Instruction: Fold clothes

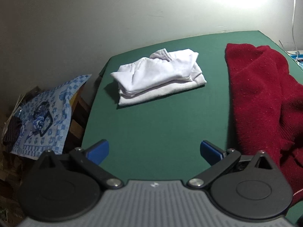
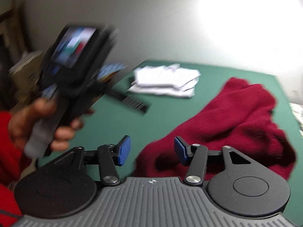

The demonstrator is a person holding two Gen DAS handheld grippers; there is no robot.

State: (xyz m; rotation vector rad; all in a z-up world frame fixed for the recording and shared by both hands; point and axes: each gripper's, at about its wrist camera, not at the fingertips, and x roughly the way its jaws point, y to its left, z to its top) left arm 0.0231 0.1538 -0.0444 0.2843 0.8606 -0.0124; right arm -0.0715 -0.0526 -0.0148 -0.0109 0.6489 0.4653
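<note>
left gripper (image 1: 154, 152): jaws spread wide over bare green table (image 1: 151, 132), nothing between the blue pads (image 1: 98, 150)
right gripper (image 2: 149, 151): jaws apart, holding nothing; the near edge of the red sweater lies just beyond the tips
red sweater (image 1: 265, 98): crumpled and unfolded on the right part of the table
white garment (image 1: 157, 75): folded into a flat stack near the far edge of the table, well apart from the sweater
left hand (image 2: 37, 124): blurred, wrapped round the handle of its gripper, red sleeve (image 2: 7, 145) at the wrist
blue patterned cloth (image 1: 49, 113): on clutter beside the table's left edge
</note>
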